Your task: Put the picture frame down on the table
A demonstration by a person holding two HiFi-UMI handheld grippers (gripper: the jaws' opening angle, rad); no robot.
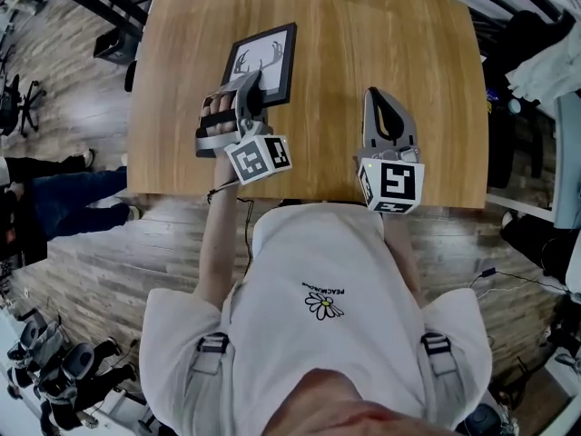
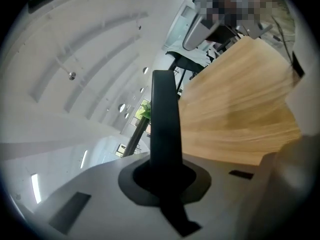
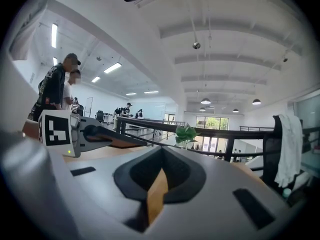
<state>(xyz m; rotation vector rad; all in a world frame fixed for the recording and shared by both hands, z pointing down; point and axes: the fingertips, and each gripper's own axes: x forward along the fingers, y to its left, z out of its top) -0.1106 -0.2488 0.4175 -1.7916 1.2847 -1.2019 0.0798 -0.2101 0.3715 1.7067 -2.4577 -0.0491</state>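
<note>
One picture frame (image 1: 264, 60), upper left of centre over the tabletop (image 1: 408, 53), is clamped by its near edge in the jaws of the left gripper (image 1: 249, 89). The jaws of the right gripper (image 1: 377, 98) meet empty. Letting go before the frame lies flat could drop it.

Worktop (image 1: 381, 53): light honey wood grain. At its 11 o'clock, picture frame (image 1: 268, 54): black border, white sheet, dark antler drawing. Left tool (image 1: 249, 85), right tool (image 1: 374, 96): grey, black-and-white square markers. Shirt (image 1: 309, 271): white, daisy print.
</note>
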